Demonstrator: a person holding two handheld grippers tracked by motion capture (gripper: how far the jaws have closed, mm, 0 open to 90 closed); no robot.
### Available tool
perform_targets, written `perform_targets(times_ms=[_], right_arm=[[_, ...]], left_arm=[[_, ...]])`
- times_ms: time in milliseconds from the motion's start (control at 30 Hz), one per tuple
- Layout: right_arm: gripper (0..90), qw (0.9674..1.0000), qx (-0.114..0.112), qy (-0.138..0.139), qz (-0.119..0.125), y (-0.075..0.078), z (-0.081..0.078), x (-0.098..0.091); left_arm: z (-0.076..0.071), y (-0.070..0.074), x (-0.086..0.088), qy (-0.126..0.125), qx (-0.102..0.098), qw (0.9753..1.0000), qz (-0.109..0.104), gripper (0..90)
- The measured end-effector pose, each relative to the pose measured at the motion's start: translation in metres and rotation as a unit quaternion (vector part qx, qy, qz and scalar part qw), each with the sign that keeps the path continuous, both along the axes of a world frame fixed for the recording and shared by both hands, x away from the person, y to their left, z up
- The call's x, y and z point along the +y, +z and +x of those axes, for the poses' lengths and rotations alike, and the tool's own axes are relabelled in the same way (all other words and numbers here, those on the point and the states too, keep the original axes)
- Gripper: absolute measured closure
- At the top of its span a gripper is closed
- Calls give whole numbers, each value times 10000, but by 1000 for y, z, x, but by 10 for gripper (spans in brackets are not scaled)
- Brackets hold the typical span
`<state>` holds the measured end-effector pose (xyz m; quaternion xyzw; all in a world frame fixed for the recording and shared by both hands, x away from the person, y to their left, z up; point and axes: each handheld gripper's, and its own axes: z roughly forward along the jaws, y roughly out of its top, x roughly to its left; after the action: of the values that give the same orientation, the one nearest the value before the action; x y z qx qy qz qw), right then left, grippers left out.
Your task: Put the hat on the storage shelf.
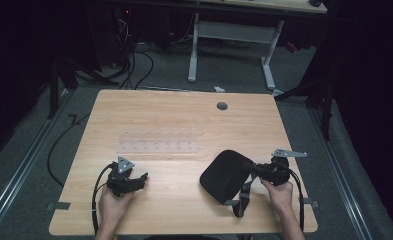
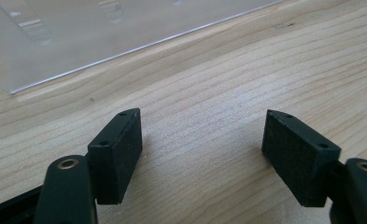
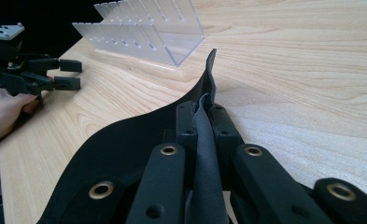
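Note:
A black fabric pouch point(image 1: 226, 175) with a grey-tipped strap point(image 1: 243, 197) lies on the wooden table point(image 1: 184, 115) at the front right. My right gripper point(image 1: 254, 170) comes at it from the right. In the right gripper view the gripper point(image 3: 203, 122) is shut on the pouch's thin raised edge point(image 3: 210, 74), and the fabric point(image 3: 125, 144) spreads away to the left. My left gripper point(image 1: 143, 178) rests at the front left, apart from the pouch. Its jaws stand open over bare wood in the left gripper view point(image 2: 202, 149).
A clear acrylic rack point(image 1: 156, 141) with rows of slots lies across the middle of the table, just beyond both grippers point(image 2: 78, 37) point(image 3: 144, 32). A grey cable grommet point(image 1: 222, 106) sits near the far edge. Cables trail off the table's left side.

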<state>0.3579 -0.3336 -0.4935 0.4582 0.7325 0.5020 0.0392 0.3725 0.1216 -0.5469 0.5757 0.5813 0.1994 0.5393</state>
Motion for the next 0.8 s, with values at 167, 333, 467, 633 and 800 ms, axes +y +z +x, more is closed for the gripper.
perform_targets(times_ms=[167,333,467,633,800], right_arm=[[859,9999,-121,-70,-52,9,-5,3],[860,9996,-225,-128,-91,18,-8,5],[860,9995,-264,-153,-86,21,-11,6],[861,9990,-395,-195,48,28,-18,8],[861,9987,-437,-226,122,35,-21,10]], left_arm=[[0,0,-2,-33,30,10000,2,259],[0,-1,-4,-17,60,10000,35,215],[0,-1,-5,-32,54,10000,42,205],[-3,1,-6,-140,80,9998,91,227],[-7,6,-8,-319,43,9995,72,227]])
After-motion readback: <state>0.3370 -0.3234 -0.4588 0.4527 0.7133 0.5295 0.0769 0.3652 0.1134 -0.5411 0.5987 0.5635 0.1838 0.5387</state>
